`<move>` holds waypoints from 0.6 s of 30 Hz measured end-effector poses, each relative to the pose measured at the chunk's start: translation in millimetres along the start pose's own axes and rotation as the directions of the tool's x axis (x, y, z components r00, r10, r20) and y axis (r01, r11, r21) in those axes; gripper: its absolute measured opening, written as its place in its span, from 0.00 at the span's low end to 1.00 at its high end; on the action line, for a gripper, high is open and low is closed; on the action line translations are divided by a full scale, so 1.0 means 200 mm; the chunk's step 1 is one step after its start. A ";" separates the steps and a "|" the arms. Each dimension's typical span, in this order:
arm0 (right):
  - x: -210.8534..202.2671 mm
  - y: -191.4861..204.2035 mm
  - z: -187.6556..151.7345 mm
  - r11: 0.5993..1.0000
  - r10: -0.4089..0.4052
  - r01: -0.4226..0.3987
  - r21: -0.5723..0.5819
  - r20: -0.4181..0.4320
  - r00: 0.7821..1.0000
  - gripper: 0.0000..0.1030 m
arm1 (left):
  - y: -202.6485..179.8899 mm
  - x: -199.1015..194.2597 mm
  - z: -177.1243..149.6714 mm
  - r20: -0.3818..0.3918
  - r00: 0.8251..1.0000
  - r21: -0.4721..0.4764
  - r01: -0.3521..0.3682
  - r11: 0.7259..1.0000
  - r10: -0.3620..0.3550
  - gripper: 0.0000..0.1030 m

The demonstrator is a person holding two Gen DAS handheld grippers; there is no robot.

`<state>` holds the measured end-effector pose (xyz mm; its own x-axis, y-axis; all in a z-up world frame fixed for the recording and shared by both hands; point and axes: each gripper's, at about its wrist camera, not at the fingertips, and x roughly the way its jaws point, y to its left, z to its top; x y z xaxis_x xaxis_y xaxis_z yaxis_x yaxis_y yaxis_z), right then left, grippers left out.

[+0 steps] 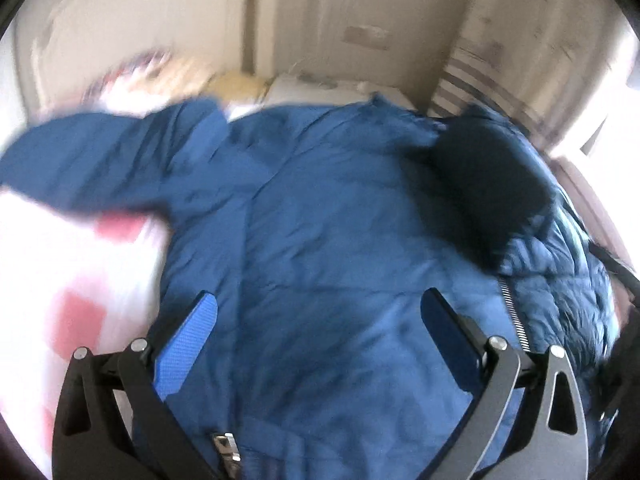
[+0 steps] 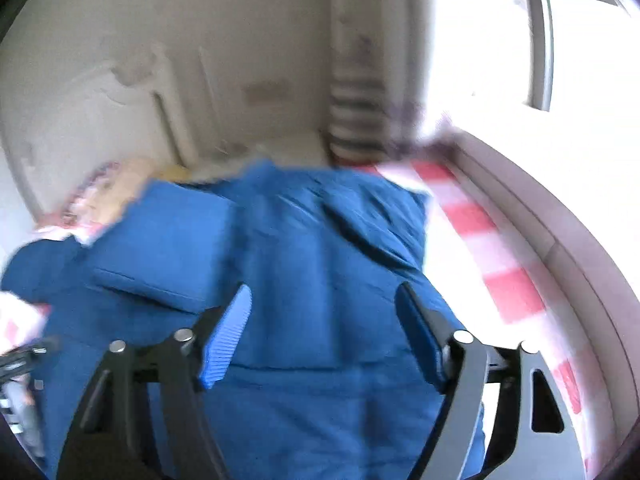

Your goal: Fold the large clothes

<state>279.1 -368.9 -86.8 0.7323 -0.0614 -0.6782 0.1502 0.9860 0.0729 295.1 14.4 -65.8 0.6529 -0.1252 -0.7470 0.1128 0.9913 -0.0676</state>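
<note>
Looking along your left gripper (image 1: 318, 320), you see its jaws standing well apart over a blue jacket (image 1: 312, 208), with nothing pinched between the blue pads (image 1: 188, 344). The jacket fills the middle and lower frame of the left wrist view, spread flat on a bed (image 1: 68, 264) covered in red-and-white check. One sleeve (image 1: 92, 168) reaches out to the upper left of the frame. A dark patch, perhaps the lining or hood (image 1: 480, 196), sits at the upper right, and a zipper (image 1: 514, 312) runs down the right side just beside the right finger. A metal zip pull (image 1: 226, 446) shows at the bottom edge between the fingers.

Your right gripper (image 2: 324, 316) is also apart, its jaws holding nothing, poised above the jacket (image 2: 312, 248) in the centre of the right wrist view. Whether either gripper's tips touch the fabric, you cannot tell through the blur. A folded part of the jacket (image 2: 172, 240) lies at the left centre. The checked bed cover (image 2: 500, 248) runs down the right side of the frame, beside a pale ledge (image 2: 568, 240) under a bright window (image 2: 480, 40). A part of the other gripper (image 2: 20, 364) shows at the lower left edge. Both views are smeared by motion, so fine details of the fabric stay unclear.
</note>
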 end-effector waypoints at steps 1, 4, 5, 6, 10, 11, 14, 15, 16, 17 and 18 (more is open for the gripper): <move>0.05 -0.01 -0.02 1.000 -0.012 0.012 -0.002 -0.046 0.999 0.65 | -0.08 -0.03 0.03 0.021 1.000 0.062 -0.017 0.998 0.016 0.98; 0.09 0.06 -0.02 0.997 -0.062 0.059 -0.044 -0.062 0.996 0.67 | -0.36 -0.09 0.11 0.109 0.990 0.281 -0.118 0.952 0.091 0.98; 0.10 0.07 -0.02 0.997 -0.064 0.060 -0.054 -0.074 0.995 0.67 | -0.43 -0.09 0.13 0.134 0.985 0.334 -0.152 0.930 0.113 0.98; 0.10 0.07 -0.02 0.997 -0.057 0.053 -0.047 -0.073 0.996 0.68 | -0.53 -0.09 0.16 0.167 0.977 0.403 -0.194 0.894 0.137 0.98; 0.06 0.02 -0.01 1.000 -0.001 0.001 0.003 -0.072 0.997 0.68 | -0.87 0.01 0.18 0.228 0.959 0.640 -0.277 0.717 0.167 0.93; 0.06 0.01 -0.01 1.000 0.006 -0.006 0.009 -0.070 0.998 0.68 | -0.94 0.04 0.17 0.243 0.954 0.692 -0.298 0.657 0.177 0.92; 0.06 0.01 0.01 1.000 0.008 -0.007 0.012 -0.069 0.998 0.68 | -1.12 0.15 0.11 0.318 0.923 0.811 -0.382 0.443 0.214 0.90; 0.07 0.01 0.01 1.000 0.010 -0.009 0.013 -0.069 0.998 0.68 | -1.14 0.19 0.10 0.330 0.916 0.822 -0.397 0.408 0.226 0.88; 0.06 0.01 0.02 1.000 0.012 -0.011 0.016 -0.069 0.998 0.68 | -1.16 0.23 0.09 0.337 0.910 0.834 -0.408 0.372 0.242 0.82; 0.06 0.01 0.01 1.000 0.016 -0.014 0.020 -0.068 0.998 0.68 | -1.17 0.27 0.08 0.333 0.907 0.844 -0.409 0.347 0.258 0.68; 0.06 0.00 0.01 0.999 0.022 -0.020 0.026 -0.066 0.998 0.68 | -1.17 0.32 0.07 0.318 0.904 0.856 -0.403 0.323 0.284 0.55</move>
<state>289.1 -370.1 -93.2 0.6899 -0.0297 -0.7233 0.1528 0.9826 0.1054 321.5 -225.6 -88.0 0.8609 0.1557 -0.4843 0.4148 0.3365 0.8454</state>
